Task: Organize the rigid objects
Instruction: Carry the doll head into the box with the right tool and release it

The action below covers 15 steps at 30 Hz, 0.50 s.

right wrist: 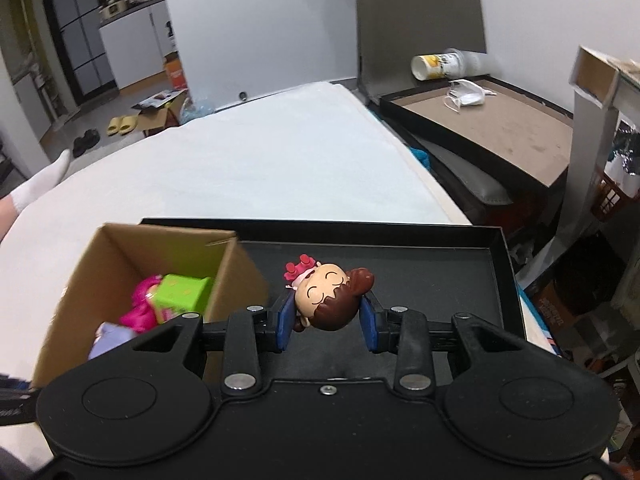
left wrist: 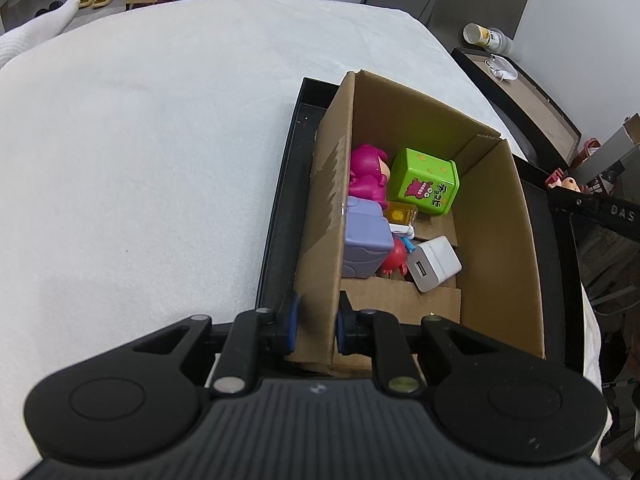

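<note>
A cardboard box (left wrist: 496, 224) stands in a black tray (left wrist: 280, 216) on the white table. Inside lie a green cube (left wrist: 426, 181), a magenta figure (left wrist: 366, 176), a lilac toy (left wrist: 364, 244), a small red toy (left wrist: 396, 258) and a white charger (left wrist: 434, 263). My left gripper (left wrist: 318, 322) is shut on the box's left wall near its front corner. My right gripper (right wrist: 326, 322) is shut on a doll figure (right wrist: 326, 294) with brown hair, held above the tray (right wrist: 432, 276) just right of the box (right wrist: 112, 256). The doll also shows at the right edge of the left wrist view (left wrist: 566, 182).
The white cloth-covered table (left wrist: 160, 140) stretches left and back. A dark side table (right wrist: 488, 128) with a face mask (right wrist: 466, 94) and a tipped cup (right wrist: 430, 66) stands to the right. A white sock (right wrist: 36, 184) lies at the far left.
</note>
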Available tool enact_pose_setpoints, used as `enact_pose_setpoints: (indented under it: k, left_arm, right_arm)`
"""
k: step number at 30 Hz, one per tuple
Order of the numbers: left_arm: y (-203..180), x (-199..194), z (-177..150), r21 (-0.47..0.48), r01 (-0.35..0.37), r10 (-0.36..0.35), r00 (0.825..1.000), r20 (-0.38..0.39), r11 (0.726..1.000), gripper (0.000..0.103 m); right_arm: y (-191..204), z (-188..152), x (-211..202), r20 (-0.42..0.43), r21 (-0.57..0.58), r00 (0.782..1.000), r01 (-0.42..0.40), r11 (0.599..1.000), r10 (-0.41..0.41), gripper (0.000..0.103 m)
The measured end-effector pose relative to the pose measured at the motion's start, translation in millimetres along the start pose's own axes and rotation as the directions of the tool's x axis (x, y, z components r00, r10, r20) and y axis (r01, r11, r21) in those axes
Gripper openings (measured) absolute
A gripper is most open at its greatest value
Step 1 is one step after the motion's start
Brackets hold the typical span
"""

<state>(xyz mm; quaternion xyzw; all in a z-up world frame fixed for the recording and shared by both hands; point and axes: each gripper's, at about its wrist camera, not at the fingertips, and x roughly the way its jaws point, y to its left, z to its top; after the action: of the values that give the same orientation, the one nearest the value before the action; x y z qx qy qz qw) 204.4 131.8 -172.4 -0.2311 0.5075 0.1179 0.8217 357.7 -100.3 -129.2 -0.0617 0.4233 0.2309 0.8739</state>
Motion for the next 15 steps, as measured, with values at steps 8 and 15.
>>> enact_pose_setpoints:
  k: [8, 15]
  left_arm:
    - [5, 1, 2, -0.004, 0.022, -0.022, 1.0, -0.006, 1.0, 0.017]
    - [6, 0, 0, 0.003, 0.028, -0.028, 1.0, -0.005, 1.0, 0.018]
  right_arm:
    - [36, 10, -19, -0.014, -0.035, 0.999, -0.034, 0.999, 0.034, 0.034]
    - [65, 10, -33, -0.044, -0.052, 0.997, -0.059, 0.997, 0.056, 0.034]
